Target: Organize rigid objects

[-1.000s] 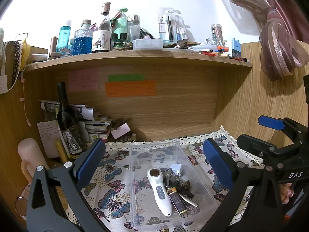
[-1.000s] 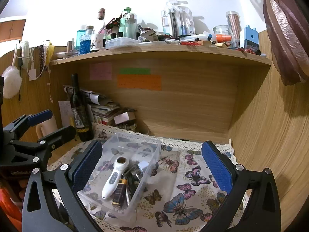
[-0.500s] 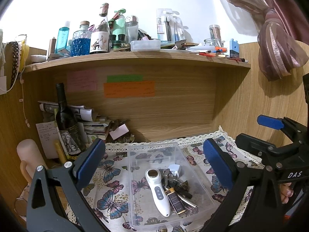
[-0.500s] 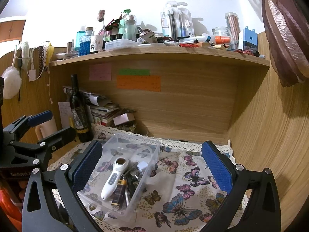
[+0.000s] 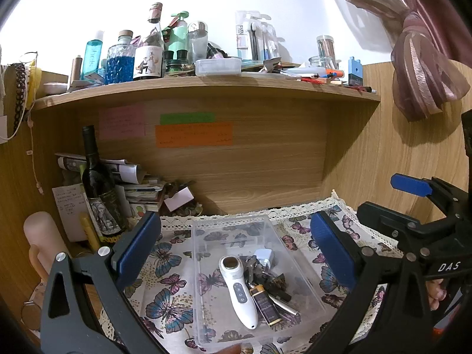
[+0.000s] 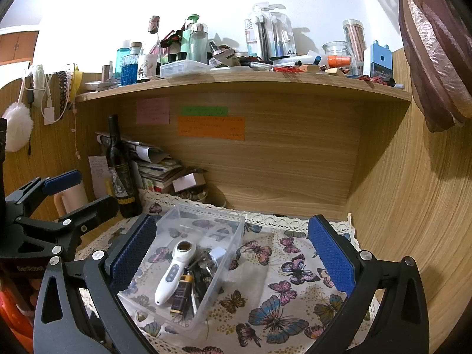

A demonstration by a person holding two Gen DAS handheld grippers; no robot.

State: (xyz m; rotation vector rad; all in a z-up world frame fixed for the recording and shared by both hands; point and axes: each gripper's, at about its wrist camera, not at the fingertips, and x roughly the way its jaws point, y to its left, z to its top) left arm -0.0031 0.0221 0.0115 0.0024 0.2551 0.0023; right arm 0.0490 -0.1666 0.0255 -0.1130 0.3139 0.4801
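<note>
Left wrist view: the left tongs [image 5: 233, 250] hung wide apart and empty over a clear plastic bin [image 5: 306, 271] on the butterfly-cloth counter [image 5: 168, 303]. Inside lay a white handheld device [image 5: 239, 292], a dark battery [image 5: 267, 303] and keys [image 5: 253, 268].

Right wrist view: the right tongs [image 6: 233, 253] were likewise spread and empty, with the bin [image 6: 233, 247] at lower left and bare cloth [image 6: 283, 280] to its right. With no loose item visible on the cloth, sorting seemed nearly finished; any further pick would best come straight down, clear of the bin's thin walls.
</note>
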